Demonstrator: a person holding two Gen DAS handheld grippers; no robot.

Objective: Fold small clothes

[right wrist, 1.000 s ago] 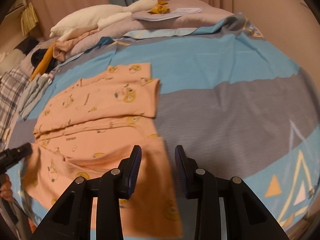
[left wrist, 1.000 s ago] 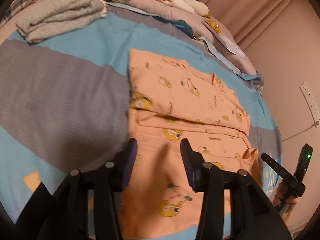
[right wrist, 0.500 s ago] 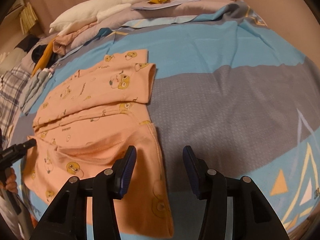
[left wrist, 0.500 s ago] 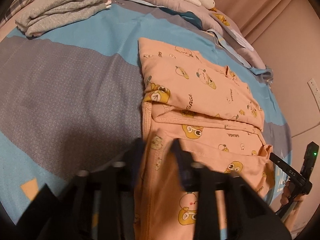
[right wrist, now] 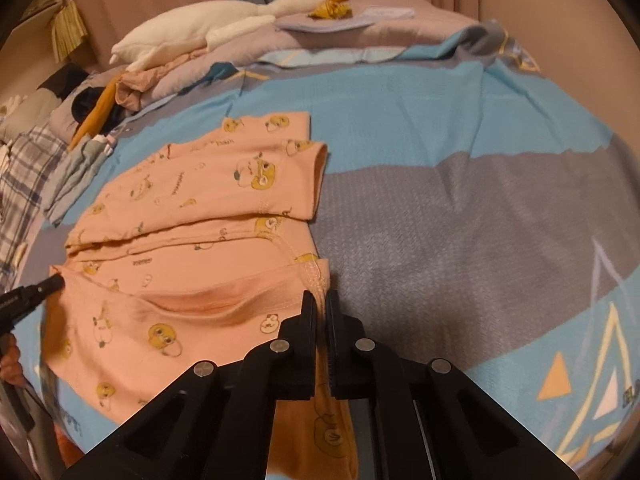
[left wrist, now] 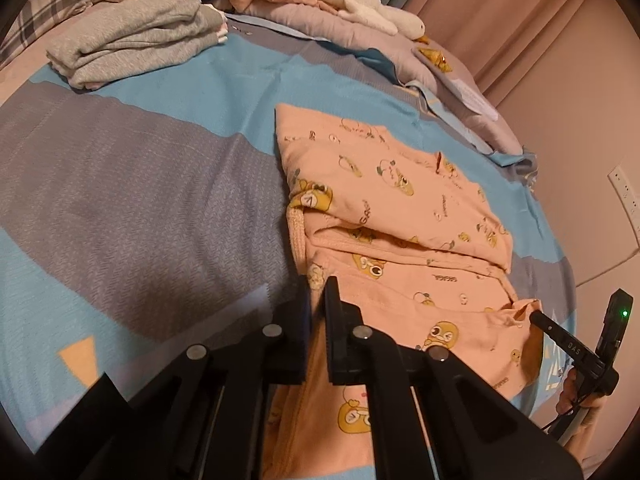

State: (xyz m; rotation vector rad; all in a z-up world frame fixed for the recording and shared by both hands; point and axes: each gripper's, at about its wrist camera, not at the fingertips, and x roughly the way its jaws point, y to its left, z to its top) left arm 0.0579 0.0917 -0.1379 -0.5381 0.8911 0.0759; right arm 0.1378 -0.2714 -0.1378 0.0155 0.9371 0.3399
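A peach child's garment printed with yellow ducks lies partly folded on the blue and grey bedsheet. Its far part is doubled over the middle. My left gripper is shut on the garment's near left edge, with cloth pinched between the pads. At the right of that view, the right gripper's tip bites the opposite corner. In the right wrist view the same garment spreads to the left, and my right gripper is shut on its ribbed near corner. The left gripper's tip grips the far side there.
A stack of folded grey clothes sits at the back left of the bed. A white plush goose and pillows line the head end. A wall with a socket is close on the right. The sheet's grey band runs beside the garment.
Both grippers went from open over the garment's near part to shut on its near corners. The left one shifted towards the left edge. The cloth between them now lifts slightly.
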